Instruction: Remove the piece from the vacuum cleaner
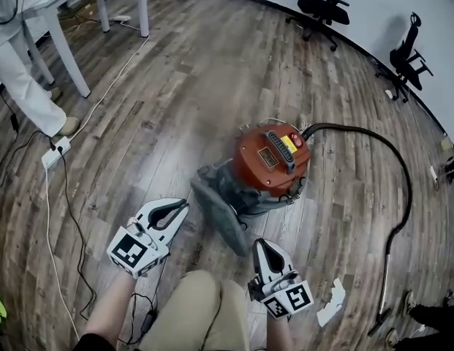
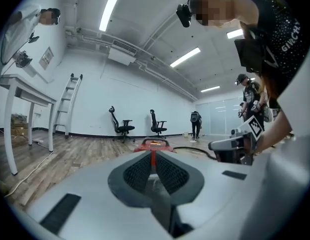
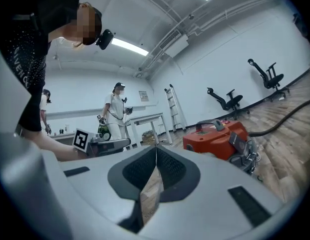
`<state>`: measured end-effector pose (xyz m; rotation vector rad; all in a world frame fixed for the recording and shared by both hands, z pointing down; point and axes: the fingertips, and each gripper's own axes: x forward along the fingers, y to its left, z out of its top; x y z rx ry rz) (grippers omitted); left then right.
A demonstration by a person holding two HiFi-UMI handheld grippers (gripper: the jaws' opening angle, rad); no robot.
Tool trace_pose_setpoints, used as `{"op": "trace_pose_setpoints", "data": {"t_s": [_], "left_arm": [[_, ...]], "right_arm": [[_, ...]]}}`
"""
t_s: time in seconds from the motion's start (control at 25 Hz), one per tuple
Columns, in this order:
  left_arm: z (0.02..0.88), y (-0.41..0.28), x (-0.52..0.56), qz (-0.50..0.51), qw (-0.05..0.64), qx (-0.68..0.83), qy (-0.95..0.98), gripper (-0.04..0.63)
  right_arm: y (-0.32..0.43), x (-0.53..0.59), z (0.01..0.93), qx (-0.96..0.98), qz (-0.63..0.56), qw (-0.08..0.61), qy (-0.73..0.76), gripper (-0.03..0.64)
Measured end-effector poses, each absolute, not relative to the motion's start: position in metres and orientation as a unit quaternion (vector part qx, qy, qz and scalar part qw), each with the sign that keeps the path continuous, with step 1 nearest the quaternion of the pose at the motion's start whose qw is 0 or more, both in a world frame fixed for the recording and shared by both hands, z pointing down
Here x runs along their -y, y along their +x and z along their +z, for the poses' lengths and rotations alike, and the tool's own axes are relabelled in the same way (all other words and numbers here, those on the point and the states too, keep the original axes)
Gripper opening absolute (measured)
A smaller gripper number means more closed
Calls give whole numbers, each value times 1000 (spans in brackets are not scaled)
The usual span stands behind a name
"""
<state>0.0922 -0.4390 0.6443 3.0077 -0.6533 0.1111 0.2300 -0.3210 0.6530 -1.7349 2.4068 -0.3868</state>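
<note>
A red canister vacuum cleaner (image 1: 270, 156) lies on the wood floor, with a grey part (image 1: 221, 209) at its near left side. Its black hose (image 1: 399, 168) curves away to the right. My left gripper (image 1: 184, 205) hovers just left of the grey part, jaws shut with nothing in them. My right gripper (image 1: 257, 244) hangs just in front of the grey part, also shut and empty. The left gripper view looks over the closed left gripper (image 2: 154, 160) at the vacuum (image 2: 154, 145). In the right gripper view the vacuum (image 3: 220, 136) sits to the right of the closed right gripper (image 3: 156, 151).
White table legs (image 1: 66, 50) and a person in white trousers (image 1: 25, 86) stand at the far left, beside a power strip (image 1: 55, 152) with cables. Two office chairs (image 1: 322, 9) (image 1: 409, 50) line the back wall. A scrap of white paper (image 1: 333, 306) lies near right. My knee (image 1: 197, 313) is below.
</note>
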Motion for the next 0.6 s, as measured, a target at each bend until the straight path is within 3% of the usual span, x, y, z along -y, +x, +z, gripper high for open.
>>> {"op": "trace_pose_setpoints", "data": {"t_s": [0.08, 0.16, 0.2, 0.28, 0.36, 0.6], "left_arm": [[671, 92, 449, 29, 16, 218, 975, 22], [693, 92, 461, 25, 8, 228, 973, 154], [700, 91, 467, 24, 6, 234, 972, 212], [709, 91, 479, 24, -1, 238, 971, 271], [715, 95, 490, 23, 0, 230, 973, 282], [728, 120, 510, 43, 4, 176, 983, 282]], "right_arm": [[225, 321, 674, -809, -98, 71, -575, 12], [227, 318, 687, -804, -74, 78, -585, 15], [230, 315, 691, -799, -71, 89, -591, 46], [236, 311, 697, -789, -80, 119, -598, 185], [236, 307, 705, -786, -84, 117, -601, 259], [221, 308, 735, -786, -99, 41, -609, 264]]}}
